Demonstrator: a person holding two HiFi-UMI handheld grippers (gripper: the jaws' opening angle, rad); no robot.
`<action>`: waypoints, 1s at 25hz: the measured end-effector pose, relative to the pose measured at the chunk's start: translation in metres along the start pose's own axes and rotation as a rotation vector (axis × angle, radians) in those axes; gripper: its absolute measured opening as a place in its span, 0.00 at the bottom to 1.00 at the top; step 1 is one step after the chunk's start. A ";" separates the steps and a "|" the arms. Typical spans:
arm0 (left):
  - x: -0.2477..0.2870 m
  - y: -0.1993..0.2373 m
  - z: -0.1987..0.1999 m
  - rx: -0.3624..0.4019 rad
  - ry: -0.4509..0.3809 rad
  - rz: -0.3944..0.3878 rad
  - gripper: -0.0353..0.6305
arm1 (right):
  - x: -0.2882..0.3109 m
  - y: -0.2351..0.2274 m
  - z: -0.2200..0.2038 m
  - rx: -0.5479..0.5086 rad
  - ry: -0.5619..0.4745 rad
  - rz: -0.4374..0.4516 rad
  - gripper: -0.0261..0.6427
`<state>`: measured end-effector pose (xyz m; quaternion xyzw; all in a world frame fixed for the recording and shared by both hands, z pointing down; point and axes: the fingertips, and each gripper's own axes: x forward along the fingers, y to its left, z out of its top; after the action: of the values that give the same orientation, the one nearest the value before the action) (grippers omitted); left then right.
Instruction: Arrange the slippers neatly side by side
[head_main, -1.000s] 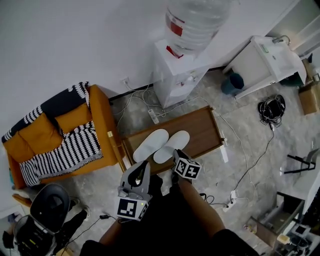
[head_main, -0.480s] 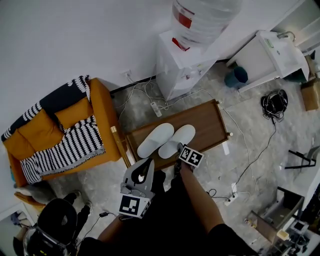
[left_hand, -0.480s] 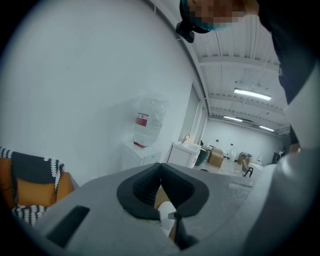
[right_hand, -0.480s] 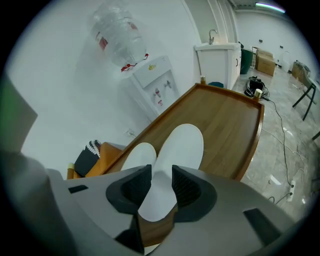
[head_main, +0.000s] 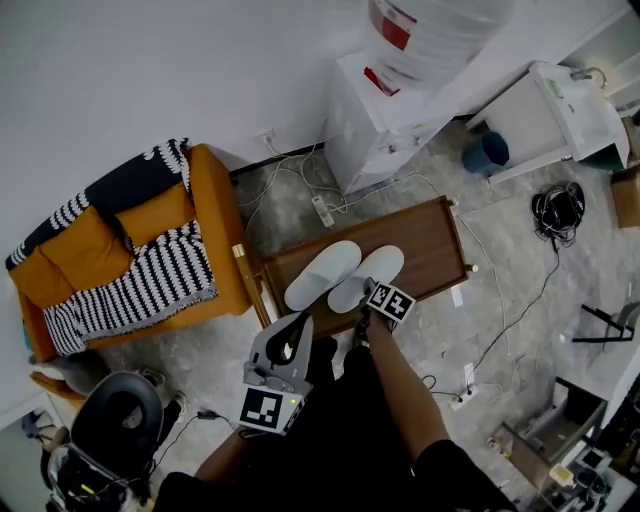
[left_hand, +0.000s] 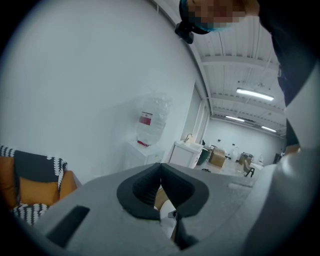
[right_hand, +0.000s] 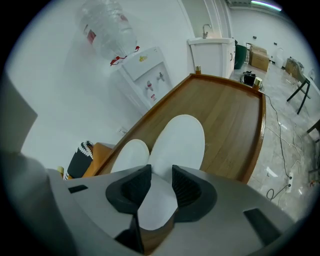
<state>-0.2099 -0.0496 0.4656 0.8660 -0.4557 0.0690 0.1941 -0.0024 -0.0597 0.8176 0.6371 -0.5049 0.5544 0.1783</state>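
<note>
Around slippers (head_main: 323, 274): table (head_main: 430, 240), sofa (head_main: 150, 215), water dispenser (head_main: 385, 115)

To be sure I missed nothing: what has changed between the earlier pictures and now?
The right gripper has come down over the heel of the right slipper; its jaws have just been opening, with the heel between them, not gripped. The slippers on the table did not move; the left gripper stayed shut.

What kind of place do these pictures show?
Probably a lounge corner of an office or lab: a water cooler by the wall, an orange sofa beside a low table, and loose cables on the floor.
</note>
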 end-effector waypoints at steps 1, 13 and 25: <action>-0.001 0.001 -0.001 -0.002 0.006 0.001 0.08 | 0.002 0.000 0.000 0.004 0.002 -0.003 0.21; -0.003 0.011 -0.002 -0.019 0.000 0.019 0.08 | 0.005 -0.002 0.000 -0.011 0.016 -0.018 0.09; -0.011 0.012 0.001 -0.024 -0.042 0.051 0.08 | -0.017 0.002 0.011 -0.139 0.010 0.020 0.08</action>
<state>-0.2264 -0.0477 0.4653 0.8531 -0.4822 0.0502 0.1929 0.0035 -0.0619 0.7986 0.6152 -0.5478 0.5229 0.2191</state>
